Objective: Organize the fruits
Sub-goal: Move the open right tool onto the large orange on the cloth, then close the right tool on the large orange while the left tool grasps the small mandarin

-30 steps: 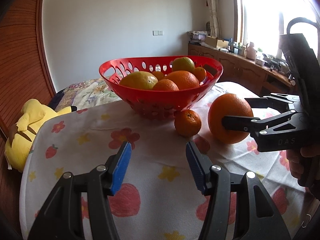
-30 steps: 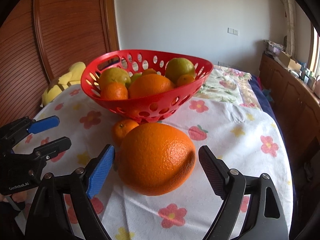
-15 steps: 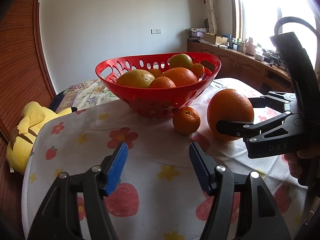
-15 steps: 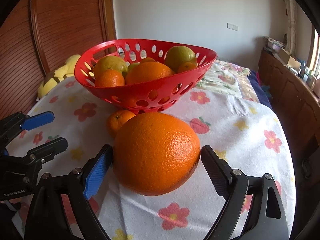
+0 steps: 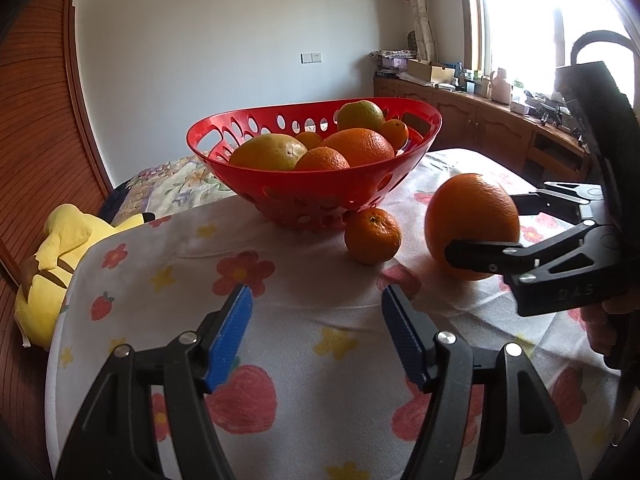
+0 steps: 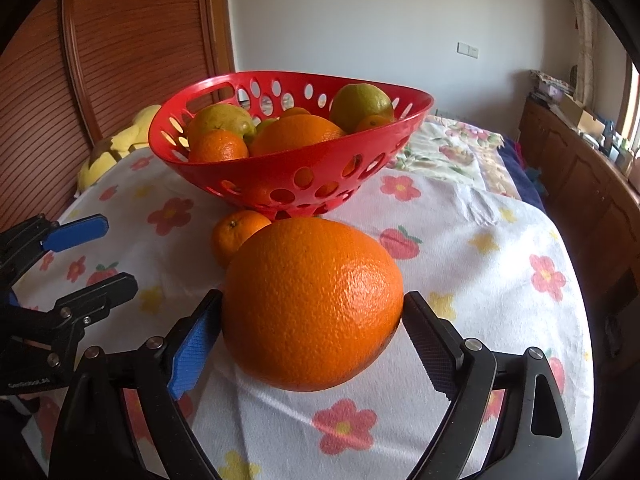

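Your big orange [image 6: 312, 304] sits on the flowered worktop, with a small mandarin [image 6: 236, 236] just behind it, close against the red basket [image 6: 280, 184]. That basket holds several more oranges and greenish citrus.

Home bedroom: bed w/ floral quilt [image 6: 448, 148], plush toy [image 5: 56, 264], wooden cabinets [image 5: 480, 128], curtained window [image 5: 540, 20].

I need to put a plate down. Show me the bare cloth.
Free: the tablecloth ahead of the left gripper, short of the small orange. Crowded: around the red basket, the small orange and the big orange in the right gripper.
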`<state>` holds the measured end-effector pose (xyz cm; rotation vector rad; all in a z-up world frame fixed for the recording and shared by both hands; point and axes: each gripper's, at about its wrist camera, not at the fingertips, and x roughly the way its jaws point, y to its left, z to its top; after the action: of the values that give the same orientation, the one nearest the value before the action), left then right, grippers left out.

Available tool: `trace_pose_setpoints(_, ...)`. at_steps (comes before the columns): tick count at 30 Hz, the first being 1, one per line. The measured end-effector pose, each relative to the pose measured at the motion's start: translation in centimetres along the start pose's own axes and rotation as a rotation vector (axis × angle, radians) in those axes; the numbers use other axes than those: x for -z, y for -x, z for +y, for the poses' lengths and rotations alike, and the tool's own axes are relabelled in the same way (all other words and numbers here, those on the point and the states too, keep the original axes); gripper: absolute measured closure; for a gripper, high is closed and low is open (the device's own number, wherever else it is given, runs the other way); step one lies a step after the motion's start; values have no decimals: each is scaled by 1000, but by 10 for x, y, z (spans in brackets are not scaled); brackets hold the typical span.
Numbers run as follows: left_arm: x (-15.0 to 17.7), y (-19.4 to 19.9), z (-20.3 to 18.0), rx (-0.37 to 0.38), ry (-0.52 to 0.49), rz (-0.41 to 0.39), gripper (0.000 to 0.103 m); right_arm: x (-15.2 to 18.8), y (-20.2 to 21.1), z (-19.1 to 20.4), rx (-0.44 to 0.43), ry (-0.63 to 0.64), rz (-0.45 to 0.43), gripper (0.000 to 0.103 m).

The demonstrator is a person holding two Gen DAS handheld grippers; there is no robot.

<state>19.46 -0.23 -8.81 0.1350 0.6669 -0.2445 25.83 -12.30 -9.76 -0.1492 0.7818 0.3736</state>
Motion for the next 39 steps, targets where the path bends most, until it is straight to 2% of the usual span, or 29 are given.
trace_pose_setpoints(6,-1,-2,0,9,-8,7,35,11,12,-4,-27,-20,-4,13)
trace_pose_setpoints(13,-4,-7,-1,25,-16,31,35,20,21,-4,-4,2,-8,13)
trace_pose_setpoints(16,-8,-12,-4,12,-20,57,36,22,22,-5,-1,-1,-8,13)
trace_pose_setpoints(26,-27,-27,-15,52,-54,77,36,27,24,-7,-10,5,-25,12)
trace_pose_setpoints(30,-33,-35,-24,39,-83,93,35,28,25,-7,-12,7,-33,12)
trace_pose_setpoints(39,-44,-52,-38,97,-91,113,35,30,25,-8,-15,5,-37,12)
